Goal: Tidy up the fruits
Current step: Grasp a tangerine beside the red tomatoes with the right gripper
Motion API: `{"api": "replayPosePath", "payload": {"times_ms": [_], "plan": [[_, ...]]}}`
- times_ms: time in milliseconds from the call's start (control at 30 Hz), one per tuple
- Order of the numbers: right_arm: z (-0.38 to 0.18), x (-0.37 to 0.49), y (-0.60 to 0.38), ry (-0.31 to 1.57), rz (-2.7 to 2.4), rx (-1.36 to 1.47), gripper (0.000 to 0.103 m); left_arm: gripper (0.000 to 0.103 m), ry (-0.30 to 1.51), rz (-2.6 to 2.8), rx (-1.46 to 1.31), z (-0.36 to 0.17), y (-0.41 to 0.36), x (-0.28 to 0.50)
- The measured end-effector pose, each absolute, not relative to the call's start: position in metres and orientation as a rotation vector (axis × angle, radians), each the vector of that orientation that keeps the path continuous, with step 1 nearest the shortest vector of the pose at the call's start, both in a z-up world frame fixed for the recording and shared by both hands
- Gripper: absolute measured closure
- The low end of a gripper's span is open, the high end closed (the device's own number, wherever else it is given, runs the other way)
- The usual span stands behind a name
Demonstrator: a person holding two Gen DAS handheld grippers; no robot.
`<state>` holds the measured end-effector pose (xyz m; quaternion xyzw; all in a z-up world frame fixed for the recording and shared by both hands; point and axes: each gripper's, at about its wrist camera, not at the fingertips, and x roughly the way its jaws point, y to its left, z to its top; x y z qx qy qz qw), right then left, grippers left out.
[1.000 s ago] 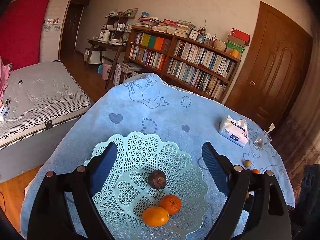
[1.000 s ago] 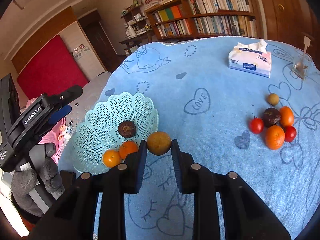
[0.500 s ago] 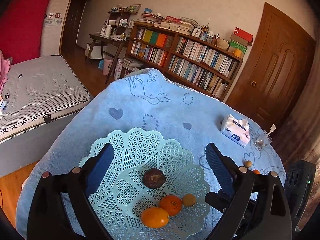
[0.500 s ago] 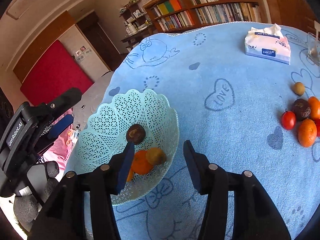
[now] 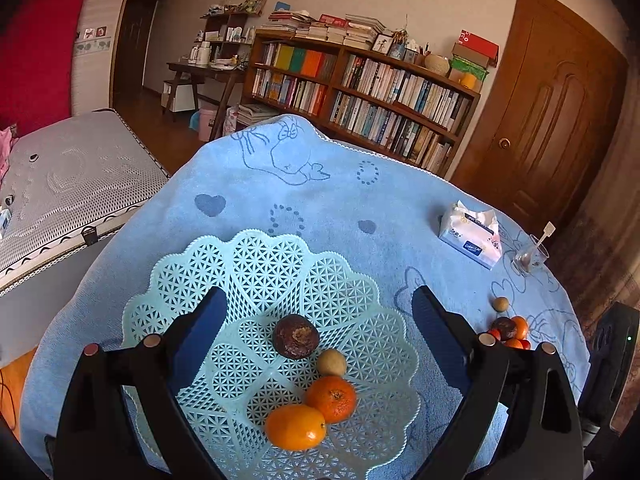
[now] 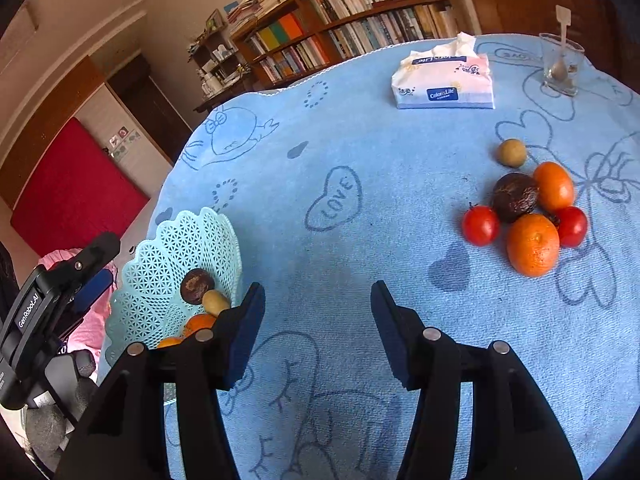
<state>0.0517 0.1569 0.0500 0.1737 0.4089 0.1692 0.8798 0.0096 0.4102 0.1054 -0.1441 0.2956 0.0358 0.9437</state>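
Our right gripper (image 6: 318,320) hangs with jaws spread and nothing between them, over bare blue cloth (image 6: 360,152). The basket (image 6: 168,252) sits to its left, the loose fruit cluster (image 6: 528,216) well to the right. Our left gripper (image 5: 320,336), jaws also wide, hovers over the basket's fruit. The tissue pack (image 6: 444,76) reads "ColorLife"; the cloth reads "LOVE".

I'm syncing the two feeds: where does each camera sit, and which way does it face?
Left wrist: on the left gripper, open above the basket, facing the bookshelf.
Right wrist: on the right gripper, open over the blue cloth, facing the loose fruit pile; the left gripper shows at left.
Shared: basket, tissue pack.
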Motion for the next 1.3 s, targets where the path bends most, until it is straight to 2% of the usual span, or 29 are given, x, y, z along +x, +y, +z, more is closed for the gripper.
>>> {"api": "replayPosePath", "payload": {"times_ms": [633,1300], "plan": [[0.039,0.084,0.012,0.835,-0.003,0.393,0.048,0.008,0.640,0.048,-0.256,0.093,0.393,0.016],[0.019,0.134,0.037,0.886,0.005,0.191,0.048,0.008,0.676,0.030,-0.223,0.082,0.381,0.022]]}}
